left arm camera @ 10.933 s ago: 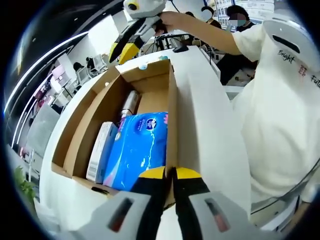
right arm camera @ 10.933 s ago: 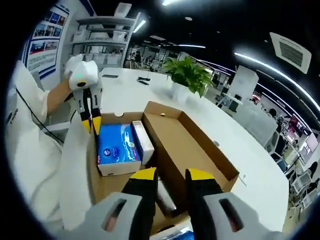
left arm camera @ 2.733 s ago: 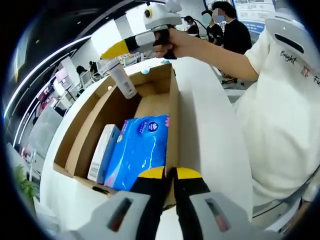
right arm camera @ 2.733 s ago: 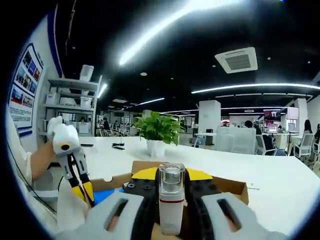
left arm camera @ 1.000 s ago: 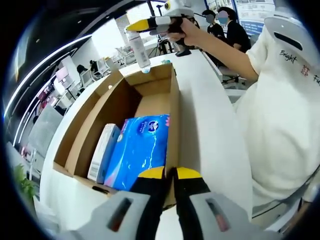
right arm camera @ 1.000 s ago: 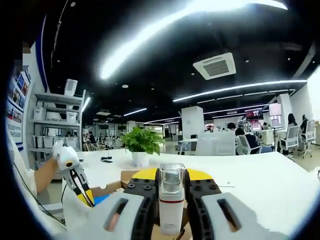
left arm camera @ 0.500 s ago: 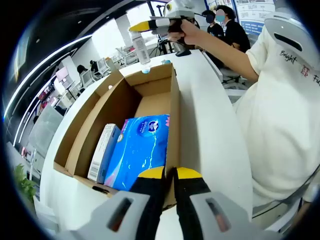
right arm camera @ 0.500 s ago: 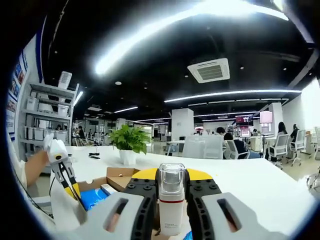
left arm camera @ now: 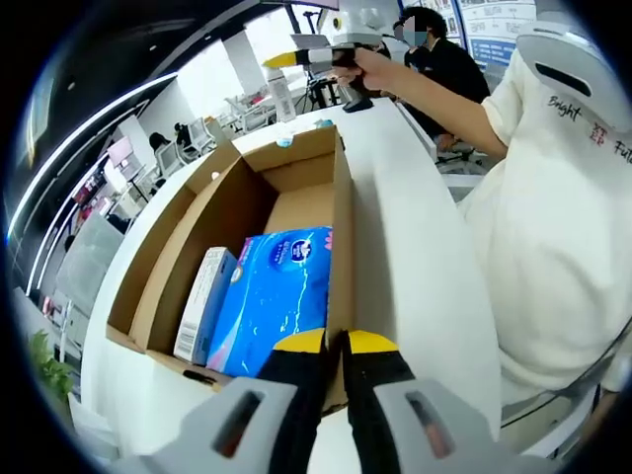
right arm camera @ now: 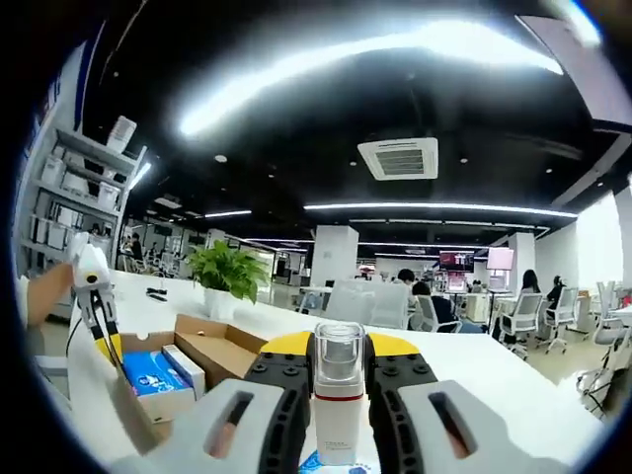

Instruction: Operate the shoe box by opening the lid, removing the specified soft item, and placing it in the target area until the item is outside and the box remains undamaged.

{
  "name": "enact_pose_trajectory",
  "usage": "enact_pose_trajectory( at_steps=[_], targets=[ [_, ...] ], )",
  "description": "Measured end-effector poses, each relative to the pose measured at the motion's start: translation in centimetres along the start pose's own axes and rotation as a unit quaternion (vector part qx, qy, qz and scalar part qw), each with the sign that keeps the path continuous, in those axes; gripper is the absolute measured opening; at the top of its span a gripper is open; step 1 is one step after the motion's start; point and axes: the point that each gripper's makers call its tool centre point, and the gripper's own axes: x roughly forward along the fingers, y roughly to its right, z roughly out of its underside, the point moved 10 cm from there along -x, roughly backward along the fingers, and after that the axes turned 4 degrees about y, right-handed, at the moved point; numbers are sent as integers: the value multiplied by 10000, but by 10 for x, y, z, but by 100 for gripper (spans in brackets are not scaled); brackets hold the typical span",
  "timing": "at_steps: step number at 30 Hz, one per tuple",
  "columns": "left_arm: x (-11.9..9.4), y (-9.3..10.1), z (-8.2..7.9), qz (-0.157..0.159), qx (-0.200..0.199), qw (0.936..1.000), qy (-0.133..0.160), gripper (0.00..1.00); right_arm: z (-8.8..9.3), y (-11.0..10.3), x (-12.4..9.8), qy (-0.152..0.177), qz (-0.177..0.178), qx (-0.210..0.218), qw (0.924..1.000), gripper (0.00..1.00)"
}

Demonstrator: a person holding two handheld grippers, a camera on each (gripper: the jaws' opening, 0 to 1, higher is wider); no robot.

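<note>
Your right gripper [right arm camera: 339, 370] holds the small bottle [right arm camera: 338, 405] upright, clear of the open shoe box [left arm camera: 341, 202] and past its far end; setting it down remains. Your left gripper [left arm camera: 336, 348] pinches the box's near wall, jaws narrow. The blue tissue pack [left arm camera: 276, 291] stays inside. White table [left arm camera: 415, 257], open-plan office, potted plant [right arm camera: 225, 272].
</note>
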Motion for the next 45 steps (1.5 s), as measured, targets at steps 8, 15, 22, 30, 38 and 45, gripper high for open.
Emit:
enact_pose_trajectory(
  at_steps=[8,15,22,30,38,45],
  targets=[
    [0,-1,0,10,-63,10000,-16,5,-5,20,-17,107,424,-74,9990,18],
    [0,-1,0,-3,-109,9999,-19,5,-3,35,-30,115,622,-122,9979,18],
    [-1,-1,0,-16,-95,10000,-6,6,3,53,-46,161,1028,-63,9945,18],
    [-1,-1,0,-13,-104,9999,-15,6,16,68,-59,114,1314,-235,9910,18],
    [-1,-1,0,-6,-110,9999,-22,5,35,86,-74,-50,1591,-57,9872,18],
    [0,-1,0,4,-125,9999,-34,5,51,88,-78,-231,1637,17,9862,18]
  ],
)
